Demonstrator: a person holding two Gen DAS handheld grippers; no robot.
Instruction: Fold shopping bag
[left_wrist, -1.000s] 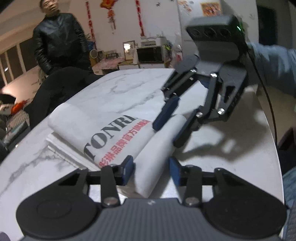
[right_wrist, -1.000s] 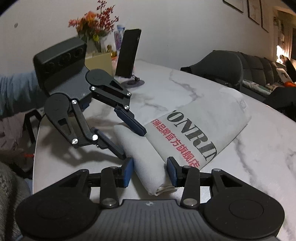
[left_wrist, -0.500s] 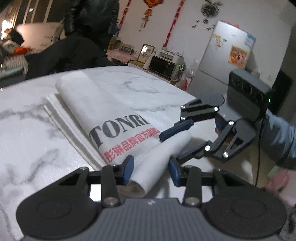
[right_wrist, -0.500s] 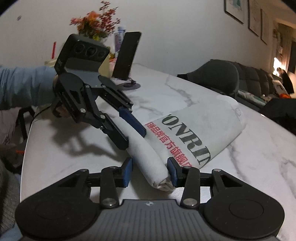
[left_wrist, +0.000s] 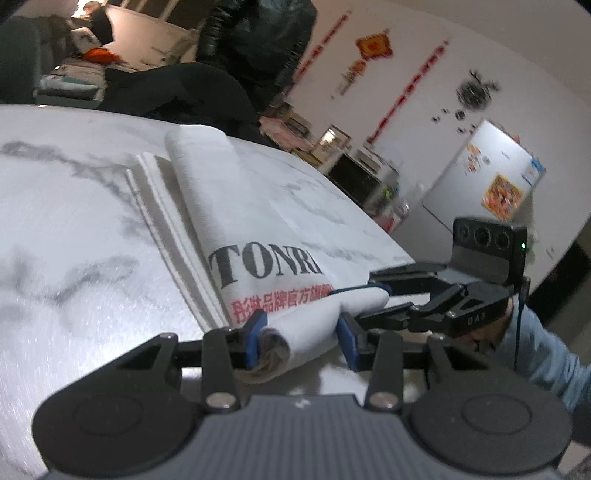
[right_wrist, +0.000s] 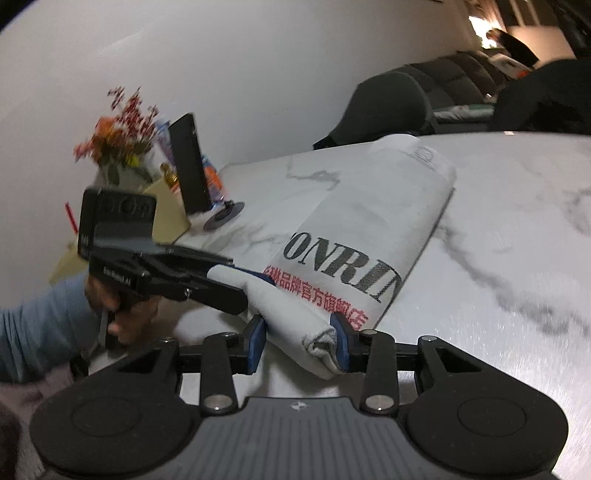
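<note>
A white shopping bag (left_wrist: 258, 236) printed "TONRI" with red characters lies folded on the marble table (left_wrist: 74, 258), its near edge rolled over. My left gripper (left_wrist: 301, 338) is open and straddles one end of that roll, the cloth filling the gap between its blue pads. In the right wrist view the bag (right_wrist: 369, 229) shows from the other side, and my right gripper (right_wrist: 297, 339) is open around the roll's opposite end. Each gripper also shows in the other's view, the right gripper (left_wrist: 373, 299) and the left gripper (right_wrist: 251, 291), both low on the roll.
A phone on a stand (right_wrist: 190, 166), a flower vase (right_wrist: 125, 129) and a cardboard box (right_wrist: 166, 214) stand at one table end. A dark chair (right_wrist: 384, 103) sits behind the table. A person in a black jacket (left_wrist: 258, 44) stands beyond the far edge, near a fridge (left_wrist: 491, 184).
Both grippers have dropped low and slid forward onto the two ends of the rolled edge, which now sits between their pads. Finger spacing looks unchanged.
</note>
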